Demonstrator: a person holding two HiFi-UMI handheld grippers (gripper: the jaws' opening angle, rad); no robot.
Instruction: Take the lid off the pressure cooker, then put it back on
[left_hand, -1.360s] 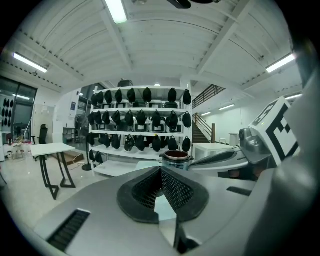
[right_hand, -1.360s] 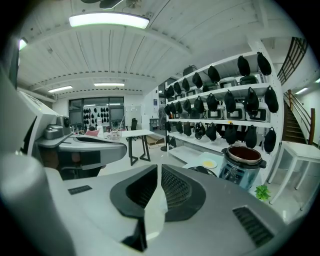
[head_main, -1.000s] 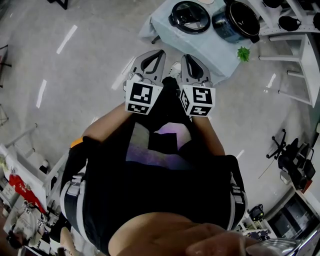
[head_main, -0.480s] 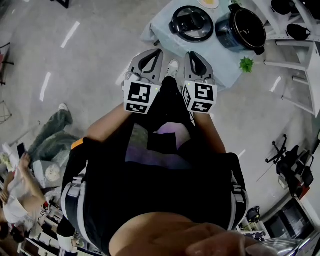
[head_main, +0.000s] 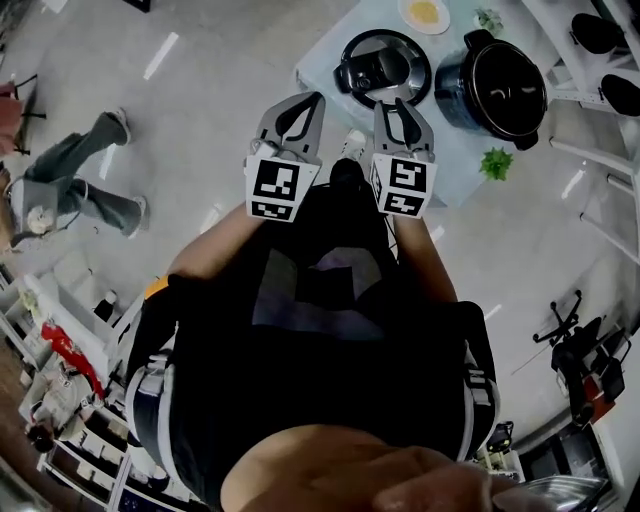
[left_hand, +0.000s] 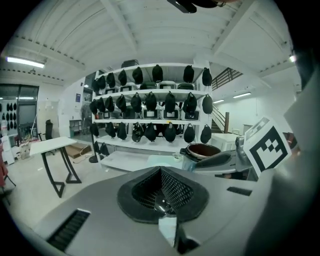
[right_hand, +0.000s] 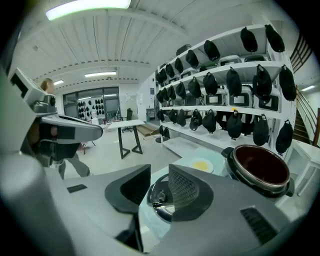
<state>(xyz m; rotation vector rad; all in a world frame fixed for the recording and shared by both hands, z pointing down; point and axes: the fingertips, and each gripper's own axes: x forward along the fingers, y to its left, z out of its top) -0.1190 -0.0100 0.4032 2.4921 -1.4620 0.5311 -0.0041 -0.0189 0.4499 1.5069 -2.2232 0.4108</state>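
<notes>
Grey left gripper (head_main: 312, 102), at 11 o'clock in the head view, has its fingers pressed together on nothing. The right gripper (head_main: 401, 105) beside it has just been opening; its fingers stand slightly spread, empty. Beyond them at 12 o'clock, the black lid (head_main: 381, 66) lies on the pale counter (head_main: 322, 68), with the open pressure cooker (head_main: 497, 88) at 1 o'clock.

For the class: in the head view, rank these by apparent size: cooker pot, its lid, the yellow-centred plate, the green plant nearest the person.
Largest to smallest:
1. cooker pot
2. lid
3. plate
4. green plant
</notes>
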